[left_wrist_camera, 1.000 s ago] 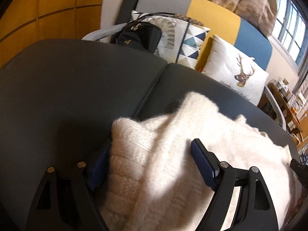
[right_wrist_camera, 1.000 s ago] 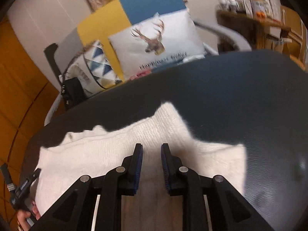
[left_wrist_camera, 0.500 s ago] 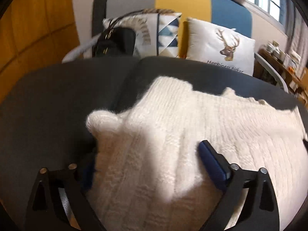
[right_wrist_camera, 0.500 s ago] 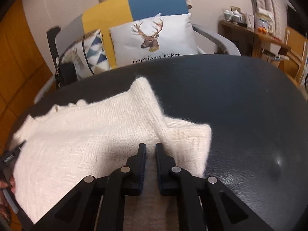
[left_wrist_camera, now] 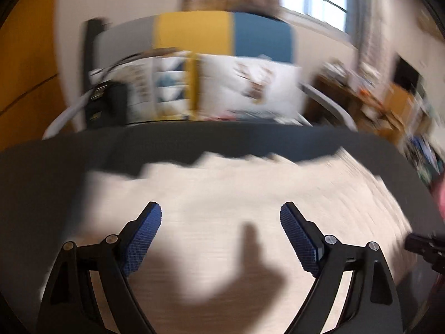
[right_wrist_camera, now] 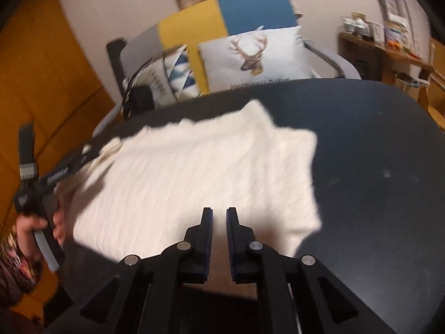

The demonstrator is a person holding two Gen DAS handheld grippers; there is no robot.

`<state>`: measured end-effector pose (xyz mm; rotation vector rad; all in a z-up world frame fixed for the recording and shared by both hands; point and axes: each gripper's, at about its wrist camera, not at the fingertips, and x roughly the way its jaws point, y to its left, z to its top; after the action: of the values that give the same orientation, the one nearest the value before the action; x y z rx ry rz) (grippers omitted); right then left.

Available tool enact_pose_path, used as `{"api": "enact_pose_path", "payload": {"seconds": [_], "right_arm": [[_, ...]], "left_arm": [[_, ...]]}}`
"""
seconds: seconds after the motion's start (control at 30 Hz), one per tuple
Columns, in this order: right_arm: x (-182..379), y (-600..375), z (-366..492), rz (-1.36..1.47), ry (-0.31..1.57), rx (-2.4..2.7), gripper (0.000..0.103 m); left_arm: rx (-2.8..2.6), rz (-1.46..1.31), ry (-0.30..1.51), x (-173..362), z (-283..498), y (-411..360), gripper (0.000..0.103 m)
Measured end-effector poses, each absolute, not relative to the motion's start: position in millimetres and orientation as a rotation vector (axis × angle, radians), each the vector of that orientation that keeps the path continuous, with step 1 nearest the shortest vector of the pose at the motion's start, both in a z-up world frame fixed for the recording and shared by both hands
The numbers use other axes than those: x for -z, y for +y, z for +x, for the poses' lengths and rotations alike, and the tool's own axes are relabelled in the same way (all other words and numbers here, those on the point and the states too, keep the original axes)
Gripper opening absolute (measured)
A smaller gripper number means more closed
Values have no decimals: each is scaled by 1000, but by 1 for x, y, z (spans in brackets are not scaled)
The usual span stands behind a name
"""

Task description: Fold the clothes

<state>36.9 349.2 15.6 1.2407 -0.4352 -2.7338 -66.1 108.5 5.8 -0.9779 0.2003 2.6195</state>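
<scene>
My right claw (right_wrist_camera: 219, 217) is clenched, its two pads almost meeting with only a thin slit between them and no cloth caught there. My left claw (left_wrist_camera: 221, 220) stands released; its jaws have just been narrowing a little, nothing pinched between them, blue pads spread wide above the knit.

Just under and ahead of both claws lies the white sweater (right_wrist_camera: 194, 172), spread flat on the dark bench (right_wrist_camera: 375, 153), folded into a rough rectangle. Seen from my right claw, it stretches away to the left, and my left hand (right_wrist_camera: 36, 222) grips its tool at the sweater's left edge. From the left claw the picture is smeared by motion.

Beyond the bench's far rim sits a chair (right_wrist_camera: 244, 8) with a yellow and blue back, holding a deer cushion (right_wrist_camera: 256, 53), a triangle-patterned cushion (right_wrist_camera: 178, 69) and a black bag (right_wrist_camera: 139, 97).
</scene>
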Motion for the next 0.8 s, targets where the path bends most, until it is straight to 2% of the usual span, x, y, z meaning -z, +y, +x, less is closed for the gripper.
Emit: {"api": "enact_pose_path", "payload": {"seconds": [0.1, 0.13, 0.2, 0.4, 0.5, 0.53, 0.57, 0.67, 0.8], "right_arm": [[2, 351, 41, 1310, -456, 2746, 9], [9, 358, 45, 1326, -478, 2754, 5], [17, 370, 52, 1330, -527, 2770, 5], [28, 390, 74, 1256, -656, 2782, 3], [14, 398, 80, 1142, -753, 2728, 11], [10, 402, 88, 1082, -765, 2736, 18], [7, 409, 96, 1041, -780, 2748, 21], [15, 436, 100, 1078, -885, 2766, 22], [20, 443, 100, 1160, -811, 2859, 24]], "left_arm": [[-2579, -994, 372, 14, -60, 141, 90], [-2574, -995, 402, 19, -59, 146, 90], [-2578, -989, 416, 25, -59, 147, 90], [-2536, -1048, 305, 29, -72, 137, 93], [-2535, -1036, 301, 25, -66, 139, 93], [-2535, -1031, 301, 23, -64, 139, 93], [-2526, -1025, 285, 20, -62, 140, 93], [-2456, -997, 201, 9, -55, 155, 93], [-2394, -927, 305, -1, -48, 206, 93]]}}
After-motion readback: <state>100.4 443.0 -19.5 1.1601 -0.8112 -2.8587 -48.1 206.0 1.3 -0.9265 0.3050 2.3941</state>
